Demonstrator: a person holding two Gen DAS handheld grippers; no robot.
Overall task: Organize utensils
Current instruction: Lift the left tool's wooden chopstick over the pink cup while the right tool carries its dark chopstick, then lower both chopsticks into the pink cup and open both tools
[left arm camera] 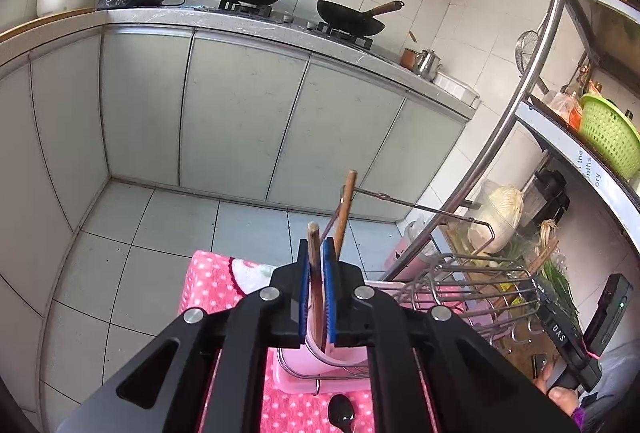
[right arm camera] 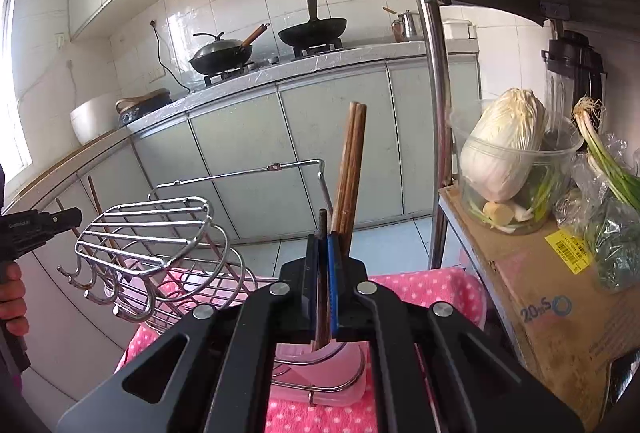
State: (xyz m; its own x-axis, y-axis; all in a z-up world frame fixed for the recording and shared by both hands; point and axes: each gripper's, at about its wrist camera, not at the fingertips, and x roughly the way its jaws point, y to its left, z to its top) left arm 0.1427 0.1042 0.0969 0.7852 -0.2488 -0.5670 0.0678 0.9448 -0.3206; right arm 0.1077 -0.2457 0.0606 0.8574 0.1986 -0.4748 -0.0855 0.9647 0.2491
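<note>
my left gripper (left arm camera: 316,253) – clamped on one wooden chopstick (left arm camera: 315,285), upright above the pink cup (left arm camera: 340,357); my right gripper (right arm camera: 325,249) – clamped on a dark chopstick (right arm camera: 322,273), over the wire rack (right arm camera: 160,233)

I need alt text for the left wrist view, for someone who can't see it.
The left gripper is shut on one wooden chopstick, above a pink cup in a wire rack on a pink dotted cloth. Behind are grey kitchen cabinets.

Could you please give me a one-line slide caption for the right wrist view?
Right gripper clamps a wooden chopstick above the wire utensil rack, two chopsticks standing beyond.
</note>
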